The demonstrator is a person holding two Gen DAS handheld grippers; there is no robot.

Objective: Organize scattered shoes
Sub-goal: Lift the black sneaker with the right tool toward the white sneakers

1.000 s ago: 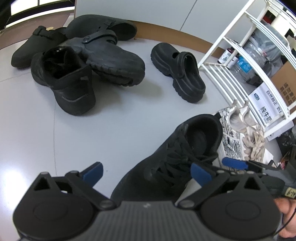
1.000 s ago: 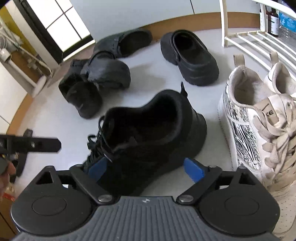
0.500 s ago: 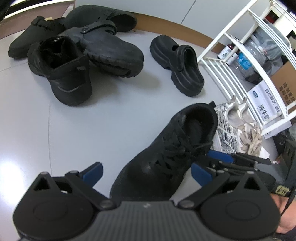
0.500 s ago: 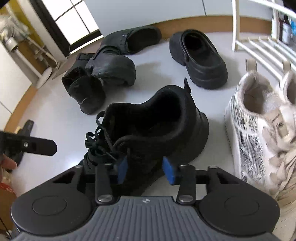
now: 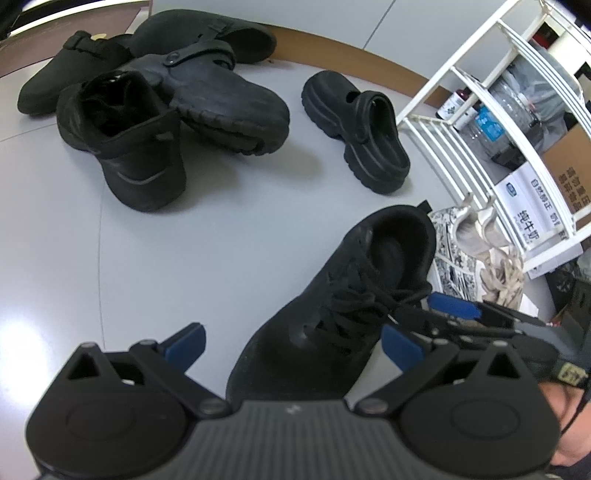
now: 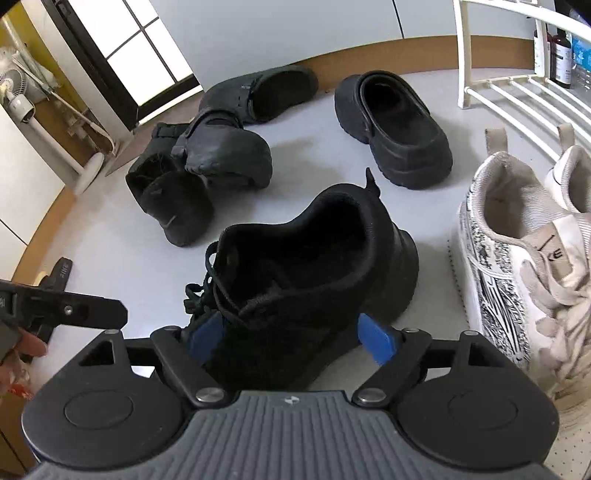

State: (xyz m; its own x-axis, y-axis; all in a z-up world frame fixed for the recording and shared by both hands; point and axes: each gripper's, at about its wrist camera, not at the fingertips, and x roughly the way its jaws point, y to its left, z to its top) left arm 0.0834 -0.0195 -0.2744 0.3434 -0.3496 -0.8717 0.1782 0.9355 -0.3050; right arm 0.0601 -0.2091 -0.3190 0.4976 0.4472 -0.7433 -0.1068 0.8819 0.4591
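The shoes are seen on a pale grey floor [image 5: 229, 258]. At far left, a heap of black shoes is noted: a black clog [image 5: 55, 81] lies at the back, a short black boot [image 5: 125, 147] stands in front with its opening upward, and a dark strapped clog [image 5: 221, 103] is tipped onto its side against the boot, with another dark clog [image 5: 221, 35] behind it by the wall. Apart from the heap, further right, a chunky black clog [image 5: 362, 129] stands alone on its sole. Nearer the cameras, a black lace-up shoe [image 6: 306, 273] stands upright on the floor, just beside a pair of white patterned sneakers [image 6: 517, 266] on its right. The left gripper [image 5: 291, 341] is held low over the toe of the lace-up shoe; its jaws are spread wide and released, with nothing pressed by the pads. The right gripper [image 6: 291, 332] straddles the tongue and collar of the same shoe; its jaws are opening, the shoe lies between them, and the right blue pad is seen clear of it. At far right a white wire shoe rack [image 5: 491, 122] is recorded, with bottles [image 5: 495, 122] behind it.
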